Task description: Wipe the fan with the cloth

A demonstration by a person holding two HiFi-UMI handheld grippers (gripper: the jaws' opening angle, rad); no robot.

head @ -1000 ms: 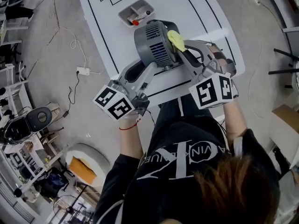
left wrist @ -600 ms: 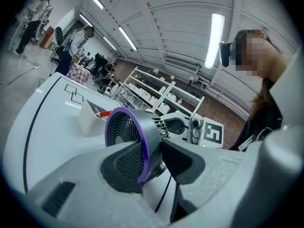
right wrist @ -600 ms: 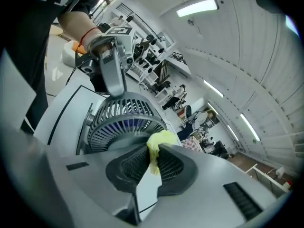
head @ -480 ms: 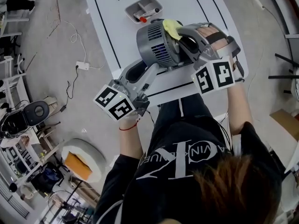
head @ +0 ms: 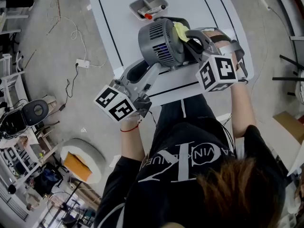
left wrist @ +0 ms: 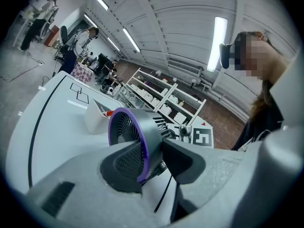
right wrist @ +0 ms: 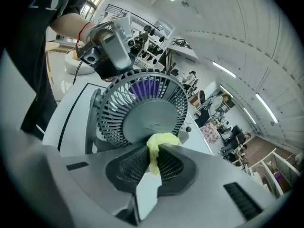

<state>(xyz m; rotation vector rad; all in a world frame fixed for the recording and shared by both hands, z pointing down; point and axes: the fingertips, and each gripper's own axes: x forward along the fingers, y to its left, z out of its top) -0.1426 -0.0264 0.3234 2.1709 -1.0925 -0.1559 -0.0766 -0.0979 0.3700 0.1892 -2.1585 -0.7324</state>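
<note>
Right tool (right wrist: 153, 152) pinches yellow cloth (right wrist: 161, 140) — pressed against fan (right wrist: 142, 113) grille

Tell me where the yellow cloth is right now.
In the head view it is right of centre: the yellow cloth is pinched in the right gripper and sits against the grille of the fan on the white table.

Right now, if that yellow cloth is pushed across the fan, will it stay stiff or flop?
Probably floppy: the cloth bunches and folds where the right gripper pinches it. Likely light too, a small wad. It may snag on the fan grille's slats.
</note>
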